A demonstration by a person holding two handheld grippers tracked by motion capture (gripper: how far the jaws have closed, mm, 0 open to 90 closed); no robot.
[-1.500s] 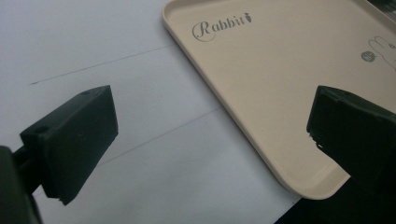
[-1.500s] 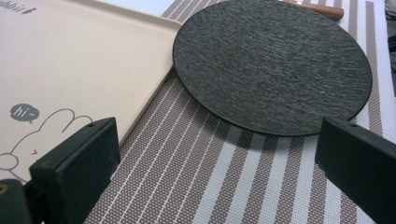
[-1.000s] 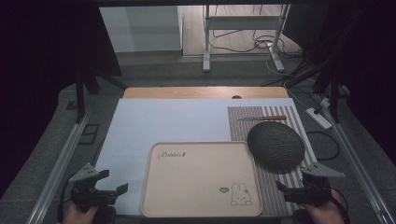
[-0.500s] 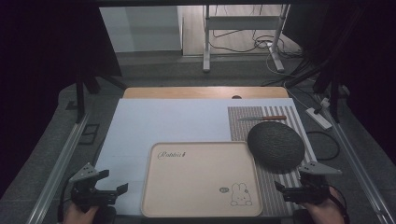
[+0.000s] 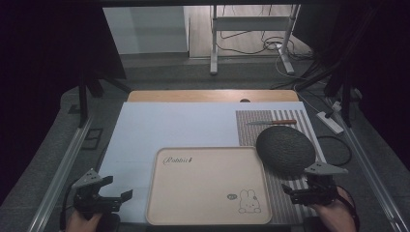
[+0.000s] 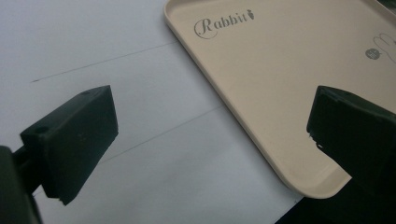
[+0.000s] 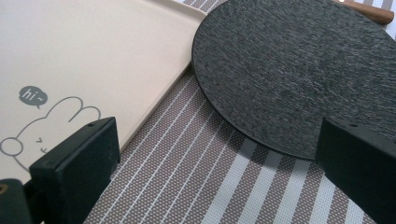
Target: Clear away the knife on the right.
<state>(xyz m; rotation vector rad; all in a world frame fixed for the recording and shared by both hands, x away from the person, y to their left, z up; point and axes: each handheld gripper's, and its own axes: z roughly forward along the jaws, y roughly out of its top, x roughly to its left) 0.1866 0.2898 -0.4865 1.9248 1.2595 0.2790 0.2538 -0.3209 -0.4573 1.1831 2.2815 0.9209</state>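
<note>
Standing by the near edge of the table, I see hardly anything has changed over the last second: the right gripper (image 5: 309, 192) has crept a touch closer to the person, and the left gripper (image 5: 104, 198) sits where it was. Neither has touched anything, so I judge the work is not yet begun and both hands are only poised.

Both claws are wide open and empty. In the left gripper view the jaws frame the near left corner of the tray (image 6: 261, 84), with white table cover (image 6: 93, 42) under the left jaw. In the right gripper view the jaws frame the striped mat (image 7: 205, 172), with the dark plate (image 7: 299, 70) just ahead.

The tray (image 5: 208, 188) lies flat at the near middle of the table, between the two grippers. It is cream, rounded at the corners, with a low rim, the word "Rabbit" at its far left and a small rabbit drawing (image 5: 249, 202) at its near right. Nothing lies in it. Its right edge overlaps the striped mat (image 5: 285, 200), and the round black textured plate (image 5: 284, 150) rests on that mat just beside the tray's far right corner. A knife (image 5: 270, 122) with a wooden handle lies beyond the plate.
</note>
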